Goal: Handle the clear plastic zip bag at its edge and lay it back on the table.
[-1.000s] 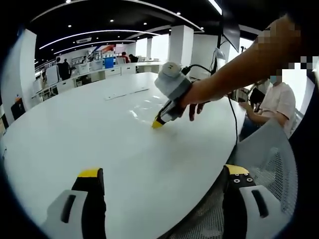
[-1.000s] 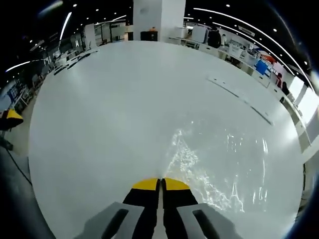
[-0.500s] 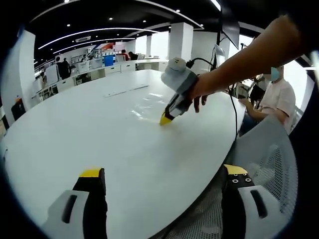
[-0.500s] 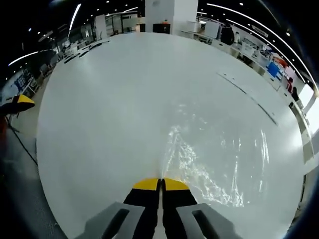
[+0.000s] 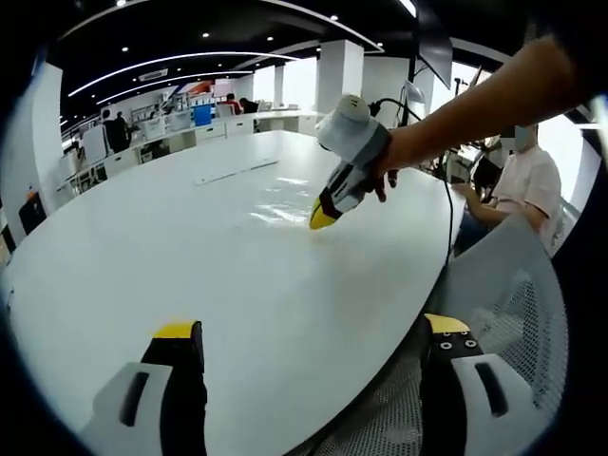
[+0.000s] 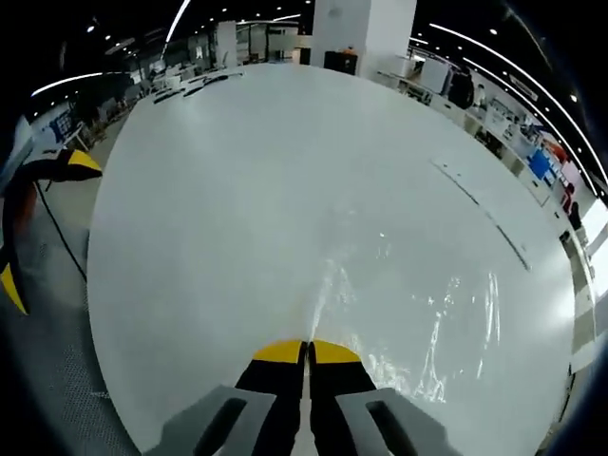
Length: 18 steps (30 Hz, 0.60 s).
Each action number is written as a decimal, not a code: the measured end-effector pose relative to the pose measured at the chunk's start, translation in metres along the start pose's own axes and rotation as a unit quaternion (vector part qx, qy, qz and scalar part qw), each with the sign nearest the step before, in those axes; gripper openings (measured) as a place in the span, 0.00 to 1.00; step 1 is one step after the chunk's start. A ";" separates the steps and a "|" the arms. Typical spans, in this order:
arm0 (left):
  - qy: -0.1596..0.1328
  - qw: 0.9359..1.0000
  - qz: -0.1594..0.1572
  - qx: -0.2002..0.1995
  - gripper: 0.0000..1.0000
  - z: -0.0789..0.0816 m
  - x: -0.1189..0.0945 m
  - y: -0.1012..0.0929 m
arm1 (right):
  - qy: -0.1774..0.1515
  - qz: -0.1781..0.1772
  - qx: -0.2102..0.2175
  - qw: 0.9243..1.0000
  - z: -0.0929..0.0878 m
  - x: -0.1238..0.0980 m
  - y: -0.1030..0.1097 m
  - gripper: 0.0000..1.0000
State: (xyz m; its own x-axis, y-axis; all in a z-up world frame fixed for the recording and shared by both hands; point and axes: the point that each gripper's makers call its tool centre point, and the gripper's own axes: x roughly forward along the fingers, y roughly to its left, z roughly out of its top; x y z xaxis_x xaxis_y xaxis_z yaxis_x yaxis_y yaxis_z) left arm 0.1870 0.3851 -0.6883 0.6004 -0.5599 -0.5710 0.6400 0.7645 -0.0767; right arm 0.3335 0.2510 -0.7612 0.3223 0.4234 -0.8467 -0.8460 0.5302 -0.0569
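Right now the right claw has its two yellow tips pressed together on the near edge of the clear plastic zip bag. That bag is see-through and shiny and hard to make out. It spreads away from the tips over the white tabletop. I cannot tell how much of it is lifted and how much lies flat. In the left gripper view the right claw hangs just above the tabletop, held by a hand, with the shiny bag beside its tips.

I think the step in hand is the holding part: the bag is pinched at its edge and is not yet let go. The next move would be to bring the edge low and flat, then spread the tips so the bag slips out. Going slowly would help, because a thin bag can stick to the tips or fold over.

The left claw has its tips wide apart and holds nothing. It waits at the near edge of the tabletop, over a grey mesh chair.

The tabletop is big, white, round at the edge and smooth. The room is a large office with white pillars, desks far off and strip lights on a dark ceiling. A seated person is at the side.
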 end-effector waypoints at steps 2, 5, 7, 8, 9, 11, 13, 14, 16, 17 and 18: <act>0.001 1.000 -0.002 0.002 0.93 0.000 0.000 -0.001 | -0.003 0.003 -0.008 1.000 0.002 -0.003 0.001 0.00; 0.003 1.000 -0.003 0.004 0.92 -0.001 0.001 -0.001 | -0.007 0.008 -0.022 1.000 0.004 -0.008 0.004 0.00; 0.003 1.000 -0.004 0.005 0.92 0.000 0.000 -0.002 | -0.008 0.009 -0.027 1.000 0.004 -0.014 0.006 0.00; 0.003 1.000 -0.004 0.005 0.92 -0.001 0.000 -0.003 | -0.010 0.009 -0.030 0.999 0.004 -0.016 0.006 0.00; 0.004 1.000 -0.005 0.005 0.92 -0.001 0.000 -0.003 | -0.012 0.010 -0.031 0.999 0.005 -0.016 0.006 0.00; 0.005 1.000 -0.006 0.006 0.92 -0.002 0.000 -0.003 | -0.016 0.015 -0.038 0.999 0.005 -0.020 0.009 0.00; 0.007 1.000 -0.007 0.006 0.91 -0.003 0.000 -0.003 | -0.018 0.018 -0.049 0.998 0.004 -0.018 0.011 0.00; 0.008 1.000 -0.008 0.006 0.91 -0.003 0.000 -0.004 | -0.017 0.020 -0.059 0.998 0.003 -0.019 0.013 0.00; 0.009 1.000 -0.009 0.007 0.90 -0.003 0.000 -0.004 | -0.022 0.024 -0.068 0.997 0.003 -0.023 0.016 0.00; 0.009 1.000 -0.009 0.008 0.90 -0.003 0.000 -0.005 | -0.024 0.025 -0.069 0.997 0.003 -0.022 0.015 0.00; 0.008 1.000 -0.009 0.008 0.90 -0.003 0.000 -0.005 | -0.025 0.025 -0.070 0.997 0.003 -0.023 0.016 0.00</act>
State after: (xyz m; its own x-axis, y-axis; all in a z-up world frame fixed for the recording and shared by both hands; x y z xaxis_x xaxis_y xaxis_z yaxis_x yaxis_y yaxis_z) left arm 0.1822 0.3819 -0.6906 0.5807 -0.5683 -0.5830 0.6584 0.7490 -0.0743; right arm 0.3145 0.2521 -0.7412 0.2955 0.4858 -0.8226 -0.9114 0.4016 -0.0902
